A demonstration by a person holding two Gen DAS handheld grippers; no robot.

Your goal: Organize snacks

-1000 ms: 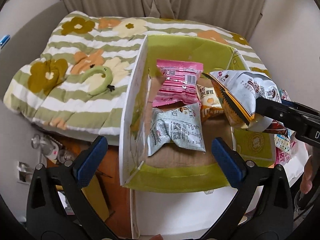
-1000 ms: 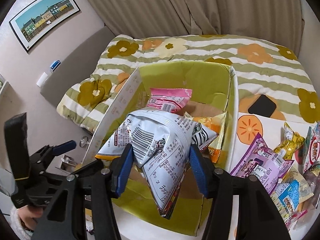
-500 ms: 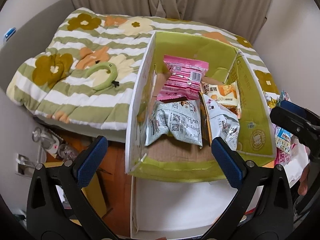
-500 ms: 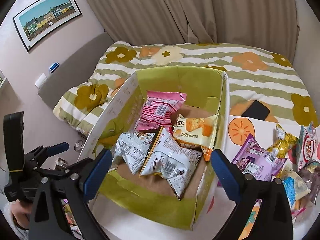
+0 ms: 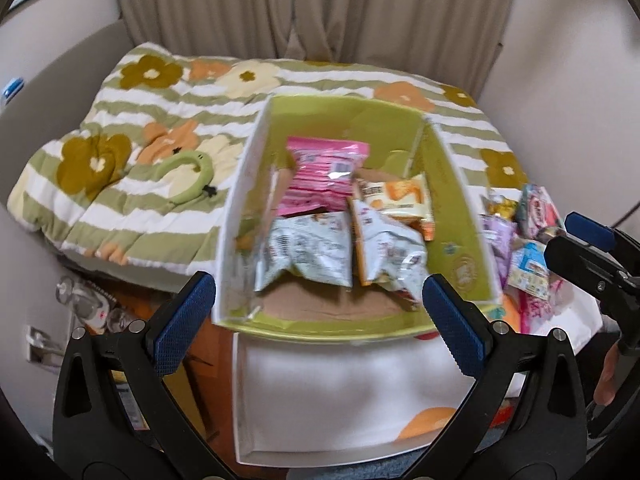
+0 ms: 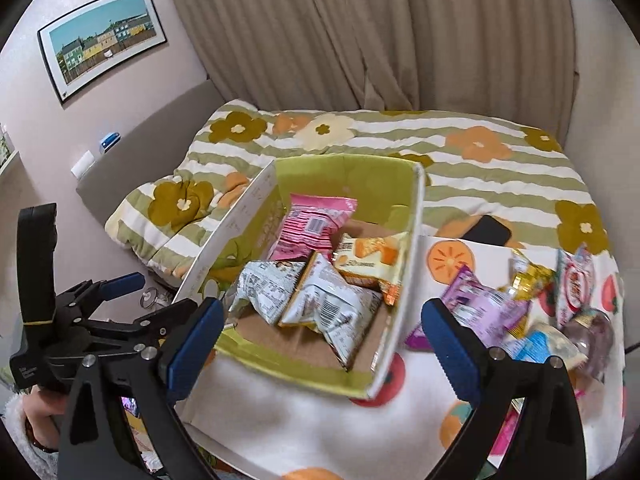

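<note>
Currently: right tongs (image 6: 322, 344) and left tongs (image 5: 320, 320) angled downward over green box (image 5: 460, 200), both released, empty.

The black two-finger right gripper with blue ribbed pads (image 6: 322, 344) stands with its jaws spread wide and nothing between them, angled downward, while the matching black left gripper (image 5: 320, 324), likewise wide apart and empty, tilts down beside it, gripped by a hand in a white fleecy sleeve (image 6: 36, 412).

Floral striped quilt (image 6: 460, 152), beige curtains (image 6: 340, 32), framed picture (image 6: 104, 38), black phone (image 6: 487, 231).
</note>
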